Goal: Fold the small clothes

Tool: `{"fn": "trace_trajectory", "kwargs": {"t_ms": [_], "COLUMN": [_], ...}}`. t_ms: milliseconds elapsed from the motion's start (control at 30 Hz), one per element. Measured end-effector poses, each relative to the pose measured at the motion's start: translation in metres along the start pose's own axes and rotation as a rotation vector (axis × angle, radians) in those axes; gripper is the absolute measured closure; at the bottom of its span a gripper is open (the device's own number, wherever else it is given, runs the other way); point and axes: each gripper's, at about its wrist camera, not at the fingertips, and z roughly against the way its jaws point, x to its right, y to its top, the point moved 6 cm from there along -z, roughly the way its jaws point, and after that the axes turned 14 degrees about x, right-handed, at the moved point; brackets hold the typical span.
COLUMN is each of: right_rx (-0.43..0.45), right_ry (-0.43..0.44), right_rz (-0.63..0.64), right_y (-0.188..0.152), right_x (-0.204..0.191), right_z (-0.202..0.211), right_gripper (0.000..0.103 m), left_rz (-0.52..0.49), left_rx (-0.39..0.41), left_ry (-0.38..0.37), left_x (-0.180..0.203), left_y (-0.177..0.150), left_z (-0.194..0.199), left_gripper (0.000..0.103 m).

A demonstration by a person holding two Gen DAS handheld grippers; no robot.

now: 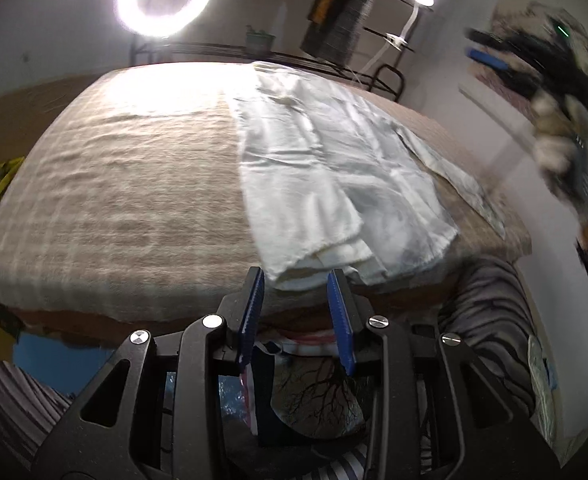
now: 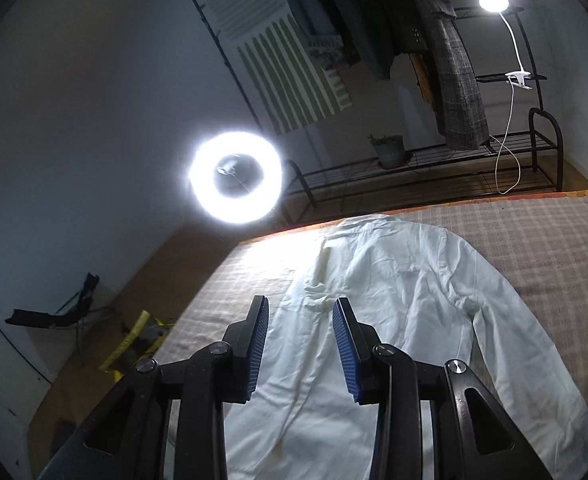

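Observation:
A white long-sleeved shirt (image 1: 334, 160) lies on a beige checked blanket (image 1: 114, 184), its left side folded inward and one sleeve stretched out to the right. My left gripper (image 1: 296, 280) is open and empty, just short of the shirt's near hem. In the right wrist view the shirt (image 2: 394, 300) lies flat with its collar toward the far edge. My right gripper (image 2: 300, 308) is open and empty, held above the shirt's folded left side. The right gripper also shows, blurred, at the far right of the left wrist view (image 1: 494, 58).
A bright ring light (image 2: 236, 178) stands beyond the bed's far edge. A black metal rack (image 2: 474, 152) with a potted plant (image 2: 390, 150), a clip lamp (image 2: 494, 2) and hanging clothes stands behind it. Striped fabric (image 1: 490, 320) lies below the bed's near edge.

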Motion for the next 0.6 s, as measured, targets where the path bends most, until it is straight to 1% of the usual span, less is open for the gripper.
{"fn": "trace_trajectory", "kwargs": {"t_ms": [100, 167, 267, 333, 367, 467, 600], "right_rx": [0.010, 0.006, -0.023, -0.045, -0.056, -0.079, -0.075], "right_ry": [0.033, 0.025, 0.010, -0.003, -0.012, -0.036, -0.058], "right_rz": [-0.009, 0.011, 0.025, 0.026, 0.024, -0.003, -0.008], "right_y": [-0.010, -0.025, -0.052, -0.068, -0.075, -0.088, -0.089], "right_x": [-0.009, -0.014, -0.018, -0.018, -0.017, -0.008, 0.002], "right_z": [0.022, 0.031, 0.037, 0.039, 0.039, 0.039, 0.046], "right_gripper": [0.067, 0.067, 0.067, 0.067, 0.067, 0.068, 0.068], "left_rz": [0.003, 0.001, 0.000, -0.022, -0.038, -0.073, -0.098], "left_rx": [0.030, 0.038, 0.042, 0.041, 0.034, -0.003, -0.071], "left_ry": [0.009, 0.024, 0.024, 0.027, 0.023, 0.041, 0.064], "left_x": [-0.006, -0.010, -0.010, -0.006, -0.002, 0.002, 0.000], "left_y": [0.009, 0.014, 0.019, 0.019, 0.017, 0.004, -0.023], "left_z": [-0.006, -0.019, -0.041, -0.057, -0.067, -0.086, -0.102], "left_gripper": [0.071, 0.071, 0.071, 0.071, 0.071, 0.071, 0.071]}}
